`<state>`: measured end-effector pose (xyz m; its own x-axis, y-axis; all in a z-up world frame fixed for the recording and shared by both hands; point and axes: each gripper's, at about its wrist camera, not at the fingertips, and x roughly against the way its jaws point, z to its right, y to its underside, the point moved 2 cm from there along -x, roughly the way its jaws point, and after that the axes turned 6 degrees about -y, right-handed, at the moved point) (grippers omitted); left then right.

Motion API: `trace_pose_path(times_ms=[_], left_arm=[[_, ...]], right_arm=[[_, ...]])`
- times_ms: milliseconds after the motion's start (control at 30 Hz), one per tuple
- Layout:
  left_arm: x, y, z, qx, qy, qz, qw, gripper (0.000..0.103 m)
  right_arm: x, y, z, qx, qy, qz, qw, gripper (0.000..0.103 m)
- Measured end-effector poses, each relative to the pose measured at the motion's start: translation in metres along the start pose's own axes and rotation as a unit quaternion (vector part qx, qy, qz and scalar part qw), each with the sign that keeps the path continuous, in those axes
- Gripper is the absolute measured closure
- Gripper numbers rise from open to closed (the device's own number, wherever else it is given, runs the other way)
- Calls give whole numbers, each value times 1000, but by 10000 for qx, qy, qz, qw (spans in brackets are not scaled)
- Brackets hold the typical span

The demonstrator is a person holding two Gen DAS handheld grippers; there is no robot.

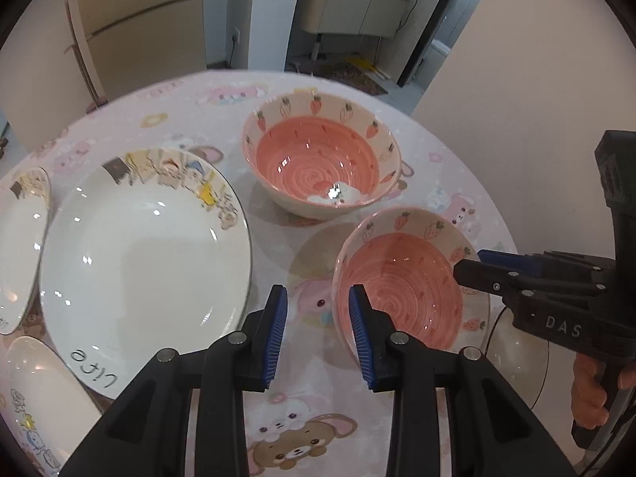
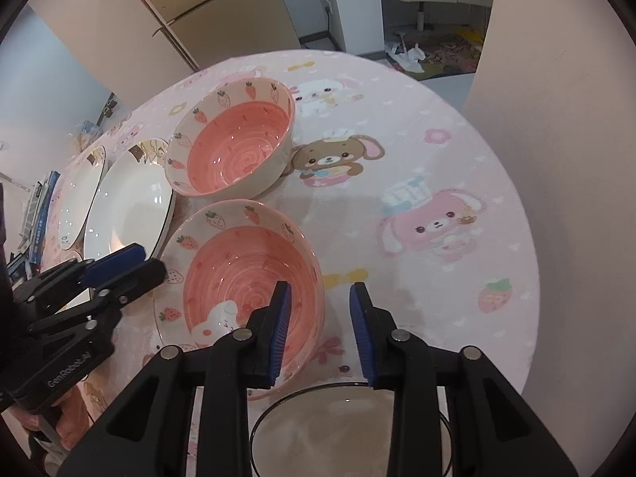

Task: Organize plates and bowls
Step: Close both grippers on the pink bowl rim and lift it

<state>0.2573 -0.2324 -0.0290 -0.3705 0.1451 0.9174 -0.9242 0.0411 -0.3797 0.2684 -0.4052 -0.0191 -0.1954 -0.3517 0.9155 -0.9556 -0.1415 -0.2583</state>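
Two pink strawberry bowls stand on the round table. The near bowl (image 1: pixel 401 286) (image 2: pixel 246 274) lies between both grippers. My left gripper (image 1: pixel 318 334) straddles its left rim, with one pad over the inside and a clear gap to the other, so it is open. My right gripper (image 2: pixel 320 330) straddles the opposite rim the same way, open, with its left pad inside the bowl. Each gripper shows in the other's view, the right gripper (image 1: pixel 471 264) and the left gripper (image 2: pixel 149 260). The far bowl (image 1: pixel 322 155) (image 2: pixel 234 143) stands apart behind. A large white plate (image 1: pixel 143 262) (image 2: pixel 127 206) lies to the left.
Two more white plates (image 1: pixel 20 246) (image 1: pixel 43 397) lie at the table's left edge. A clear dark-rimmed dish (image 1: pixel 516 349) (image 2: pixel 349 429) sits just in front of the near bowl. A pink cartoon cloth (image 2: pixel 417 159) covers the table. A hand (image 1: pixel 592 393) holds the right gripper.
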Motion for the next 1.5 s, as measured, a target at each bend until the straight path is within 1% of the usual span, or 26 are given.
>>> trace_pose_path(times_ms=[67, 133, 200, 233, 267, 300, 333, 467, 600, 667, 767, 867, 1000, 1133, 1200, 1333, 1433, 1500], left_arm=[[-11, 1, 2, 59, 70, -227, 9997, 68], [-17, 1, 4, 64, 93, -303, 9995, 68], [-21, 2, 7, 67, 100, -343, 9993, 68], [-23, 3, 8, 66, 125, -370, 9992, 72], [-25, 3, 9, 63, 140, -409, 9990, 83], [-26, 4, 9, 51, 141, -453, 9989, 89], [-27, 4, 10, 30, 174, -479, 9987, 92], [-26, 6, 10, -22, 70, -426, 9991, 94], [-23, 4, 2, 127, 149, -482, 9986, 95], [-14, 2, -1, 138, 178, -374, 9990, 95], [6, -1, -2, 90, 125, -145, 9998, 95], [20, -4, -5, 102, 181, -58, 9998, 95], [45, -18, -12, 179, 212, 180, 9995, 96], [70, -38, -13, 115, 6, 575, 9983, 96], [74, -49, -15, 141, -33, 664, 9977, 95], [73, -65, -26, 314, -12, 701, 9970, 95], [63, -77, -29, 384, -97, 699, 9968, 95], [52, -81, -31, 399, -137, 618, 9972, 95]], right_arm=[[-6, 1, -2, 10, -39, -132, 9999, 81], [-11, 2, -5, 54, -68, -214, 9997, 83], [-13, 2, -9, 157, 68, -236, 9996, 83], [-15, 2, -11, 217, 147, -246, 9994, 83], [-16, 2, -12, 274, 252, -269, 9989, 86], [-16, 3, -12, 274, 431, -242, 9984, 90], [-16, 3, -13, 215, 510, -186, 9983, 95], [-11, 5, -16, 173, 504, -103, 9985, 96], [-2, 4, -19, 95, 316, -119, 9994, 97], [1, 3, -22, 105, 299, -108, 9994, 97], [9, 1, -26, 51, 230, -71, 9997, 96], [22, -3, -31, 56, 194, 42, 9998, 97], [43, -17, -42, 142, 189, 297, 9993, 97], [53, -41, -49, 107, 103, 526, 9985, 96], [57, -52, -52, 105, 77, 634, 9979, 96], [56, -73, -57, 138, 73, 775, 9969, 97], [46, -87, -57, 105, 40, 714, 9974, 96], [38, -94, -57, 141, 95, 660, 9977, 96]])
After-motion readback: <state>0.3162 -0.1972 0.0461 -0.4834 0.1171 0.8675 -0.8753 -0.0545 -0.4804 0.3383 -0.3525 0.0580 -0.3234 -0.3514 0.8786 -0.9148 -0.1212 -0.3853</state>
